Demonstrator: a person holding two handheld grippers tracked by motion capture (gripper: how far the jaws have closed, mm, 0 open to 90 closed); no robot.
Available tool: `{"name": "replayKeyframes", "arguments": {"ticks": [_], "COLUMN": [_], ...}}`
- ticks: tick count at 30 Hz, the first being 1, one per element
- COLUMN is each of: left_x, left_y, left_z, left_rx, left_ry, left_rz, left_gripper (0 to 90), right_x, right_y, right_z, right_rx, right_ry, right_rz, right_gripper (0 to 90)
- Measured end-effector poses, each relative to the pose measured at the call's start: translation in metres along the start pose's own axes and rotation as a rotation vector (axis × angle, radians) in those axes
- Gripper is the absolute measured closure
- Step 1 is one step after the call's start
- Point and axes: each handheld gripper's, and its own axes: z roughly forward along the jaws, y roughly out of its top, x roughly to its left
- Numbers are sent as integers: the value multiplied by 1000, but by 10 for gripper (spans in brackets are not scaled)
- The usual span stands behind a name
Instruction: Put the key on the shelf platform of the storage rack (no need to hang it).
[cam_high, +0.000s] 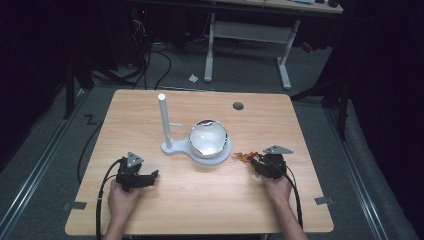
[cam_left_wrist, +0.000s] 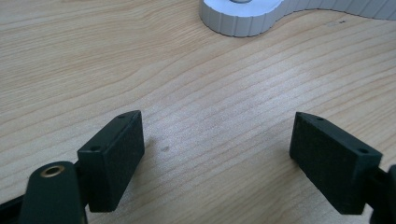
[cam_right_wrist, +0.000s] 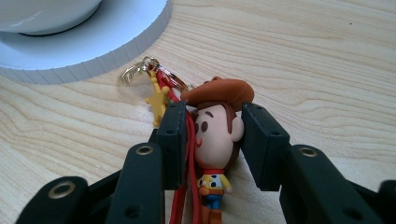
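A cowboy figure keychain (cam_right_wrist: 215, 135) with a brown hat, red cord, gold clasp and yellow star lies on the wooden table (cam_high: 200, 200). My right gripper (cam_right_wrist: 212, 140) is shut on the figure's head, just right of the white stand; in the high view the keychain (cam_high: 243, 157) pokes out left of this gripper (cam_high: 261, 163). The white stand (cam_high: 172, 147) carries an upright post (cam_high: 164, 117) and a shiny bowl (cam_high: 208, 138). My left gripper (cam_left_wrist: 217, 154) rests low over bare wood at the front left (cam_high: 150, 177), open, nothing between its pads.
A small dark hole (cam_high: 238, 106) sits in the table near its far edge. Beyond the table stand a white desk frame (cam_high: 247, 35) and cables on the grey floor. The stand's ribbed base edge (cam_left_wrist: 243, 21) lies ahead of the left gripper.
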Motion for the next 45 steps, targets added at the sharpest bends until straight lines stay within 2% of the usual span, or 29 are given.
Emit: {"name": "replayKeyframes", "arguments": {"ticks": [8,13,17,26,32,35,40,45], "left_x": [0,0,0,0,0,0,0,0], "left_y": [0,0,0,0,0,0,0,0], "left_z": [0,0,0,0,0,0,0,0], "left_rx": [0,0,1,1,0,-1,0,-1], "left_ry": [0,0,0,0,0,2,4,6], "left_rz": [0,0,0,3,0,3,4,3], "left_gripper": [183,183,183,183,183,184,185,188], "right_x": [2,0,-1,-4,-3,-2,0,0], "right_y": [0,2,3,6,11,15,20,26], "right_z": [-2,-11,-16,-42,-55,-65,-73,-79], "right_rx": [-9,-37,-36,-84,-107,-114,-117,-120], "right_ry": [2,1,3,18,19,32,48,80], "right_rz": [-24,-24,-26,-30,-58,-60,-81,-76], "right_gripper": [635,637,638,644,644,645,646,646]}}
